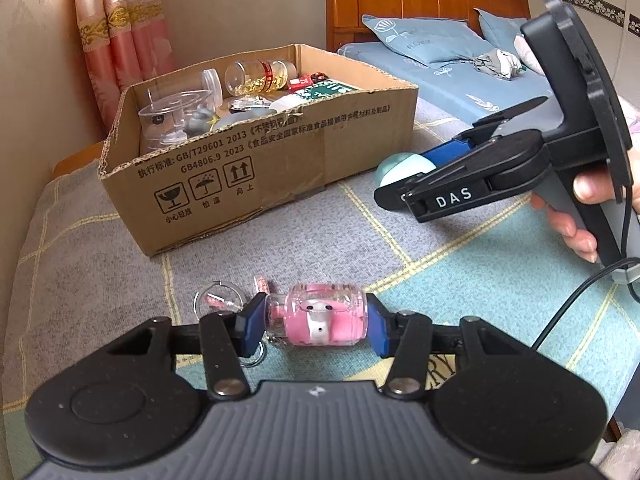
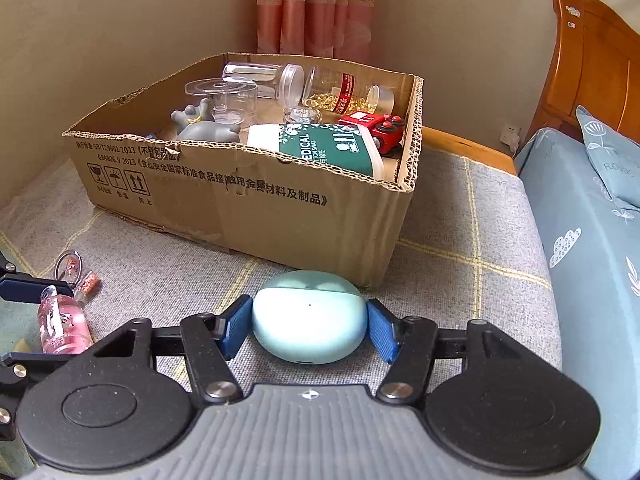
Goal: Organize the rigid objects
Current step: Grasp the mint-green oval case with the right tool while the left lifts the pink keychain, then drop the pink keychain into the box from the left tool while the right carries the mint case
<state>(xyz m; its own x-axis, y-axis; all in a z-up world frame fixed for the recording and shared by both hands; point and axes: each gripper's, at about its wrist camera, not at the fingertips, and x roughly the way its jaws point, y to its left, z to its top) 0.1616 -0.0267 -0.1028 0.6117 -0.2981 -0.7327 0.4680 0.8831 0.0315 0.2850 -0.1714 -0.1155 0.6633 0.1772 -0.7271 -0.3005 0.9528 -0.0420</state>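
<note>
A clear little bottle with a pink figure inside [image 1: 316, 314] lies sideways on the checked blanket, and my left gripper [image 1: 316, 322] is shut on its two ends. Its key ring [image 1: 216, 300] trails to the left. The same bottle [image 2: 64, 324] shows at the left edge of the right wrist view. A mint-green rounded case [image 2: 308, 320] sits just in front of the cardboard box [image 2: 240, 200]. My right gripper [image 2: 308, 328] is shut on it, blue pads against both sides. In the left wrist view the right gripper [image 1: 404, 178] holds that case [image 1: 394, 168] at the right.
The open box [image 1: 260, 160] holds clear jars, a grey figurine [image 2: 204, 130], a red toy truck [image 2: 380, 126] and a green swab pack [image 2: 324, 148]. A bed with blue sheets [image 1: 460, 76] lies behind on the right. A person's hand [image 1: 580, 216] and a black cable [image 1: 568, 312] are at the right.
</note>
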